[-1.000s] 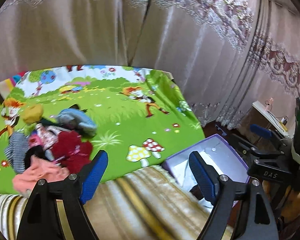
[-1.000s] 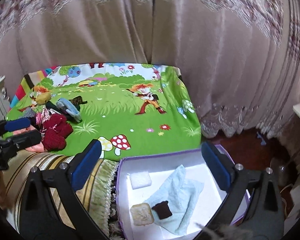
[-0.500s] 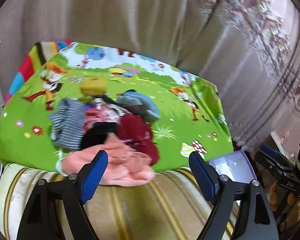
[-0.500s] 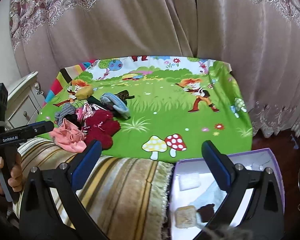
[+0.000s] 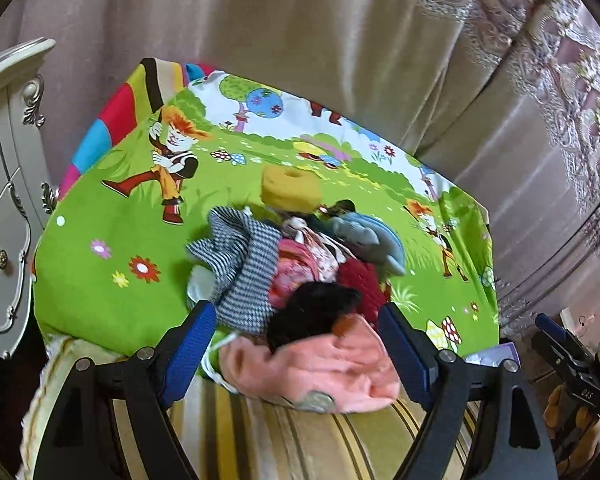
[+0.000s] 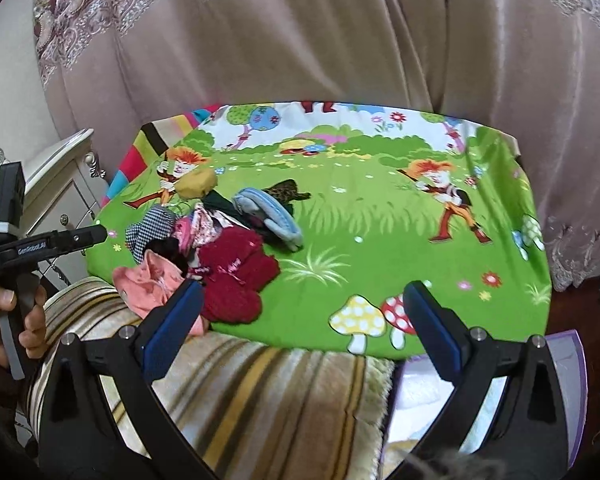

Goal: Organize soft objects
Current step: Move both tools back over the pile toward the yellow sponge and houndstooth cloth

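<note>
A pile of soft clothes lies on the green cartoon sheet. It holds a pink garment, a black piece, a checked cloth, a dark red knit, a grey-blue item and a yellow one. My left gripper is open just above the pile's near end, its fingers on either side of the pink garment without pressing it. My right gripper is open and empty over the sheet's front edge, to the right of the red knit. A purple box sits low right.
A white bedside cabinet stands left of the bed. Pink curtains hang behind it. A striped blanket covers the near bed edge. A hand holds the left gripper's handle at the left of the right wrist view.
Both grippers have swung left, away from the purple box. The clothes pile has come from the left of the left wrist view to between the left fingers. The box has slid nearly out of view.
</note>
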Demonstrator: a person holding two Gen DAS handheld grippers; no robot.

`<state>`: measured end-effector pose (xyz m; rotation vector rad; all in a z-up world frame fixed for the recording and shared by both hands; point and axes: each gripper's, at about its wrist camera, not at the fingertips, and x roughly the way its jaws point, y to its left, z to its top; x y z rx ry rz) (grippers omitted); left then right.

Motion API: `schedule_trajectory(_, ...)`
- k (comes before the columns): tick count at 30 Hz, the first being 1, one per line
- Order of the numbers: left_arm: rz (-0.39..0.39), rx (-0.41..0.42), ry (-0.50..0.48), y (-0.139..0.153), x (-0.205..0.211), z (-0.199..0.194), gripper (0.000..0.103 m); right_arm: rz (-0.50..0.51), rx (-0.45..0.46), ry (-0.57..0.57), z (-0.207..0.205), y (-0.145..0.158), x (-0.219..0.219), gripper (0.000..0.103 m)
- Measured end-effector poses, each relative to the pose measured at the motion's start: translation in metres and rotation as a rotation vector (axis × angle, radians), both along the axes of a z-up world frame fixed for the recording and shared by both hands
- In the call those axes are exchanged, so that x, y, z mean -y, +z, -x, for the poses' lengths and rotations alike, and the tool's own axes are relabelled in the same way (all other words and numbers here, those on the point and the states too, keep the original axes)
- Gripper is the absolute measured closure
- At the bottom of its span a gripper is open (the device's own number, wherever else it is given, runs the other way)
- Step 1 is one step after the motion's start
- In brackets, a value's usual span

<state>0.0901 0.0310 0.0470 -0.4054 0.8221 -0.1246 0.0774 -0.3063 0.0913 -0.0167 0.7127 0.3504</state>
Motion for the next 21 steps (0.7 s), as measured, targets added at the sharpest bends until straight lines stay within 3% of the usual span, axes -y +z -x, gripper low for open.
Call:
schedule_trajectory(13,0.021,-0.166,0.004,-0.040,-0.030,-0.076,0.019,0.027,0.004,0.084,-0.055,0.015,-0.060,0.002)
schedule_trajectory(21,0.061,-0.229,-0.011,-0.071,-0.035,-0.095,0.022,0.020,-0.029,0.102,-0.092,0.014,-0.099,0.002)
